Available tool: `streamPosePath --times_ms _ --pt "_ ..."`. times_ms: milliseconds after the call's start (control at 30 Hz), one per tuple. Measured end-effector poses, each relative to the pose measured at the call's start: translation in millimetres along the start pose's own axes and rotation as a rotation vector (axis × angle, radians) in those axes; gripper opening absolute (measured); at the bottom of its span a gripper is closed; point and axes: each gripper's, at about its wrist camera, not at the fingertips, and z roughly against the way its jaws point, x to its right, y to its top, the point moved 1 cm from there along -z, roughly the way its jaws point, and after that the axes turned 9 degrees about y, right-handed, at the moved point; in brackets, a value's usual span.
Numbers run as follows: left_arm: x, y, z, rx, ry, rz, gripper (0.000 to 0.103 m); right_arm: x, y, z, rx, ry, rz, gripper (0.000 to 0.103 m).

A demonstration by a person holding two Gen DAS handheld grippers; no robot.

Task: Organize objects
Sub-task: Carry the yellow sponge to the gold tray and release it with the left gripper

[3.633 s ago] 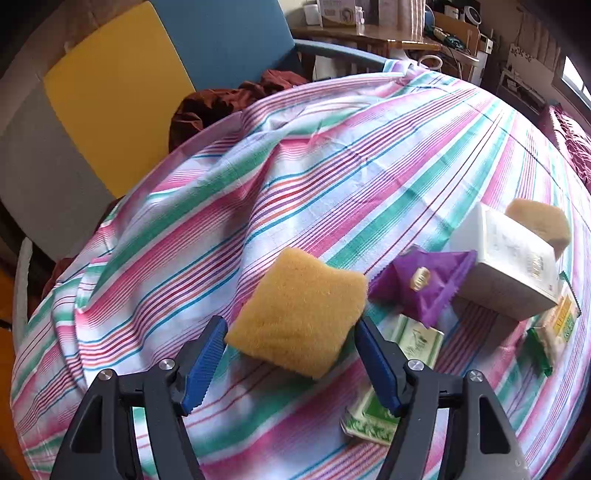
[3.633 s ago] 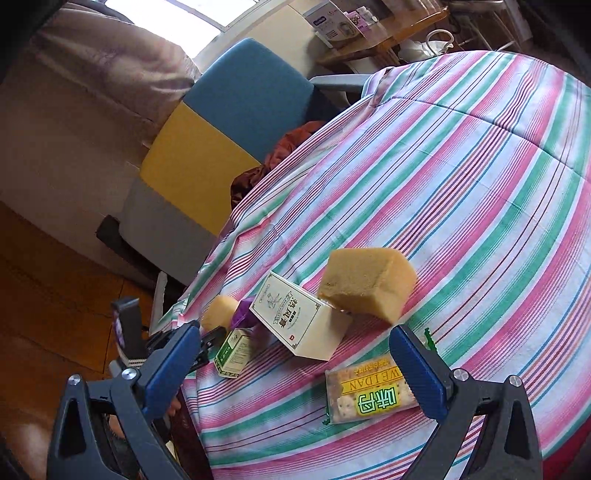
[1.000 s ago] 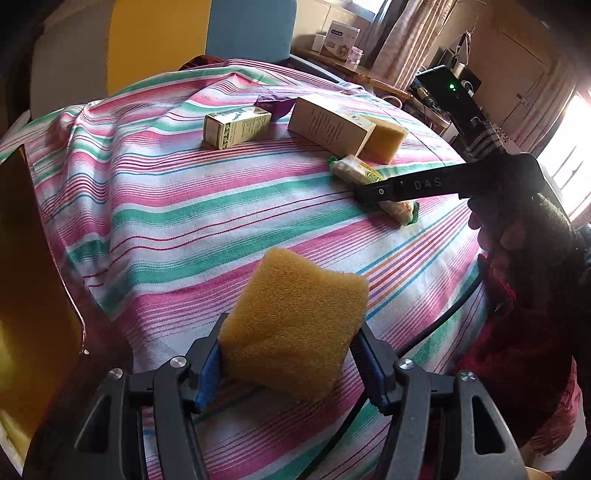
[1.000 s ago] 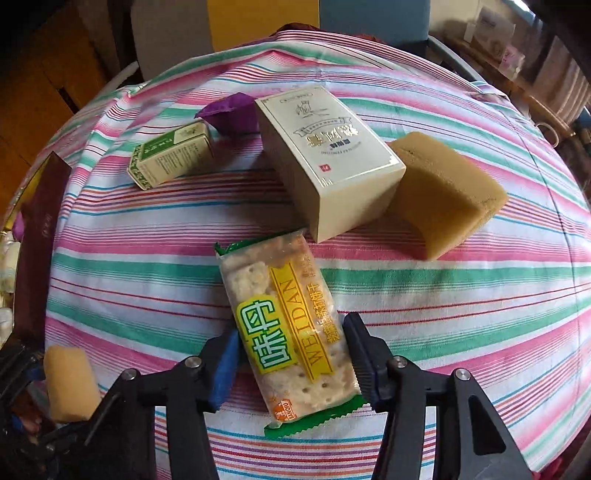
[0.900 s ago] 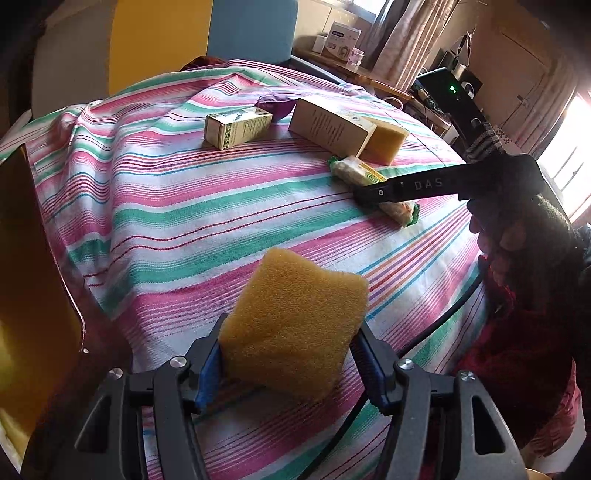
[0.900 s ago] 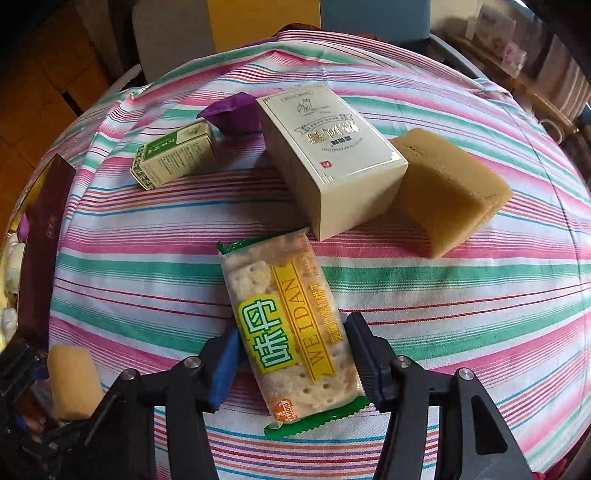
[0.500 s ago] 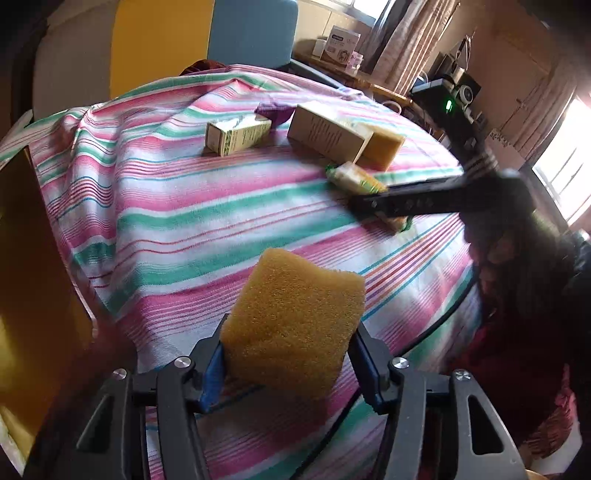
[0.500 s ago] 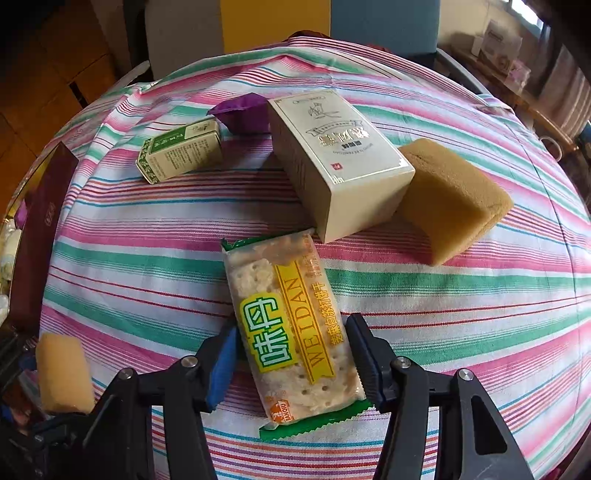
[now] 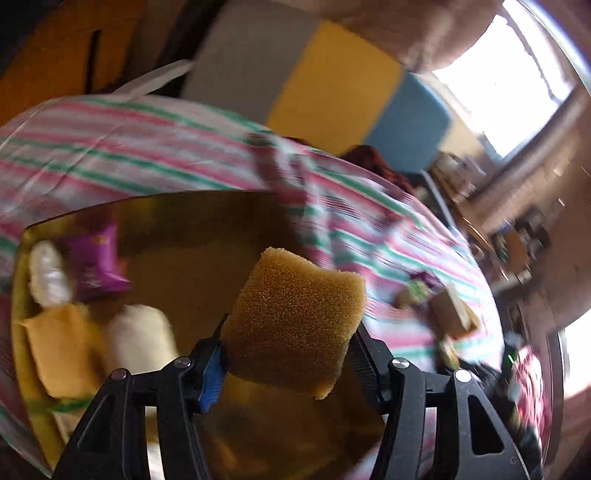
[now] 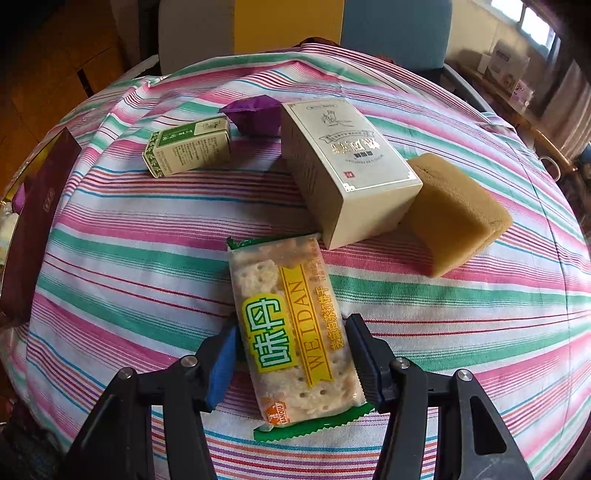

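My left gripper (image 9: pixel 290 360) is shut on a yellow-brown sponge (image 9: pixel 295 325) and holds it in the air above a gold-lined box (image 9: pixel 207 236). The box holds a purple packet (image 9: pixel 98 264), a white roll (image 9: pixel 50 277), a yellow sponge (image 9: pixel 61 350) and a pale sponge (image 9: pixel 140 343). My right gripper (image 10: pixel 291 354) is shut on a WEIDAN cracker packet (image 10: pixel 290 314) that lies on the striped tablecloth (image 10: pixel 129 266). Behind the packet are a cream box (image 10: pixel 347 170), a tan sponge (image 10: pixel 454 212), a green-and-white box (image 10: pixel 188 149) and a purple pouch (image 10: pixel 255 114).
The dark red side of the box (image 10: pixel 35 221) stands at the table's left edge in the right wrist view. A chair with grey, yellow and blue panels (image 10: pixel 291 29) stands behind the table. The left wrist view is blurred by motion.
My left gripper has swung left with the sponge, from over the tablecloth to over the gold-lined box. My right gripper has stayed around the cracker packet and closed in on its sides.
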Motion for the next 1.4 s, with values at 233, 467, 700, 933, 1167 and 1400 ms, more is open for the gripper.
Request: streamPosePath --times_ms 233,467,700,933,1167,1400 --pt "-68.4 36.0 -44.3 -0.057 0.131 0.139 0.059 -1.5 -0.2 -0.2 0.001 -0.001 0.003 0.058" --pt "-80.5 46.7 -84.0 -0.154 0.168 0.160 0.062 -6.3 4.4 -5.4 0.002 -0.002 0.003 0.058" --pt "-82.4 49.0 -81.8 -0.143 0.220 0.153 0.067 -6.6 4.8 -5.5 0.002 -0.001 0.002 0.058" --pt "-87.6 40.6 -68.7 -0.117 0.228 0.139 0.076 -6.6 6.0 -5.6 0.002 -0.001 0.002 0.058" --pt "-78.0 42.9 -38.2 -0.051 0.236 0.105 0.081 -8.5 10.0 -7.6 0.007 -0.001 -0.005 0.058" --pt "-49.5 10.2 43.3 0.204 0.360 -0.061 0.081 -8.6 8.0 -6.8 0.007 -0.004 -0.011 0.057"
